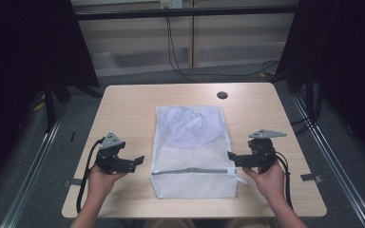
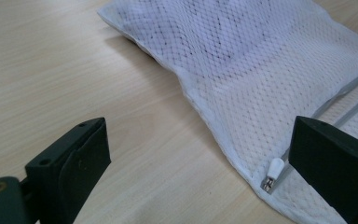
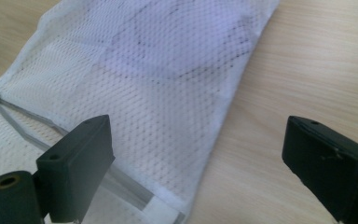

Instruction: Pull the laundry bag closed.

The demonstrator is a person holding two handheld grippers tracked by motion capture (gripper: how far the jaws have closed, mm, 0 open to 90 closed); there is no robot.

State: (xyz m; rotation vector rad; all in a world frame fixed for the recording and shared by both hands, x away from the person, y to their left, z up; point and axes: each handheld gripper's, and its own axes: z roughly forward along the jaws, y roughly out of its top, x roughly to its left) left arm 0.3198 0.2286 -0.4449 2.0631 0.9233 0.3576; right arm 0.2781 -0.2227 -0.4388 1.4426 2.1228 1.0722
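High view: mesh bag [image 1: 192, 147] on table [image 1: 123, 109], round hole [image 1: 222, 95] beyond.

I can read no text, label, brand or number anywhere here. The white mesh bag [image 1: 193, 147] carries no print that I can make out, and its zipper pull [image 2: 273, 173] looks blank, though it is too small for me to be sure. The table [image 1: 128, 109] is plain wood grain with no markings. On the far wall a small pale plate [image 1: 170, 4] may carry something, but from the high view it is too blurred to read.
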